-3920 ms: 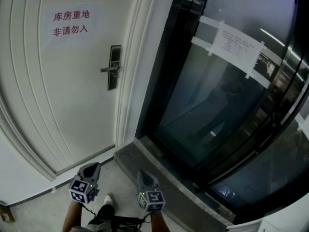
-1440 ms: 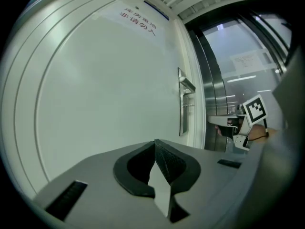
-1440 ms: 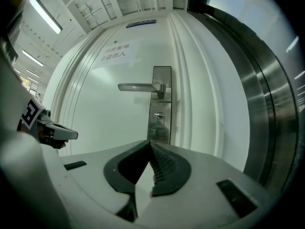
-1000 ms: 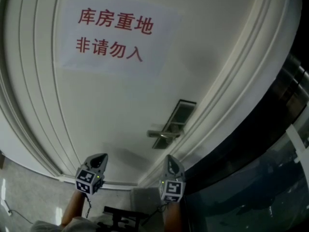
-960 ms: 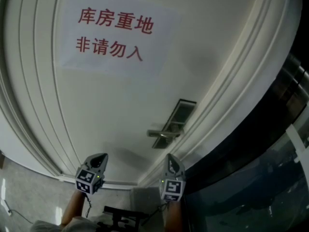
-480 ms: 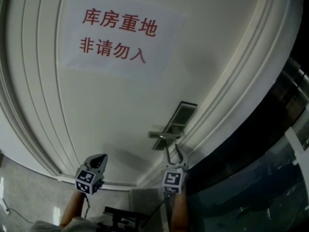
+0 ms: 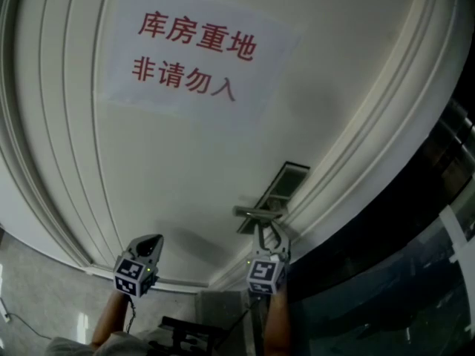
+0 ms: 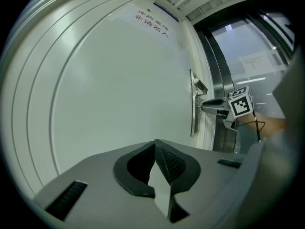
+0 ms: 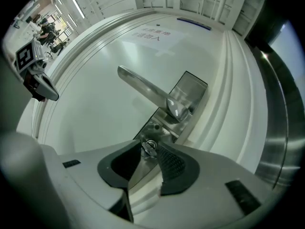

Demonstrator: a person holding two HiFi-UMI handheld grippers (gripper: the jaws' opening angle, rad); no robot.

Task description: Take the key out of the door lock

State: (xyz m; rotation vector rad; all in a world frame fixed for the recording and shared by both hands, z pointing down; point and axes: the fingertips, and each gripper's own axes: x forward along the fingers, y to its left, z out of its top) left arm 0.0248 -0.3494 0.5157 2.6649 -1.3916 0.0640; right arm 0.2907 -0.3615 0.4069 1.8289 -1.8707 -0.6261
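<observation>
Nothing is out yet: the key [image 9: 150,147] sits in the door lock [image 9: 161,126] between the right gripper's [image 7: 272,233] parted, just-narrowing jaws, not yet pinched, while the left gripper [image 8: 155,147] waits closed and empty.

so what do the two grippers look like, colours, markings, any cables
Both the left gripper and right gripper have pale grey shells with dark, ridged pads. Each carries a cube of black-and-white square markers with a small green light. A thin dark cable trails from the left one.
</observation>
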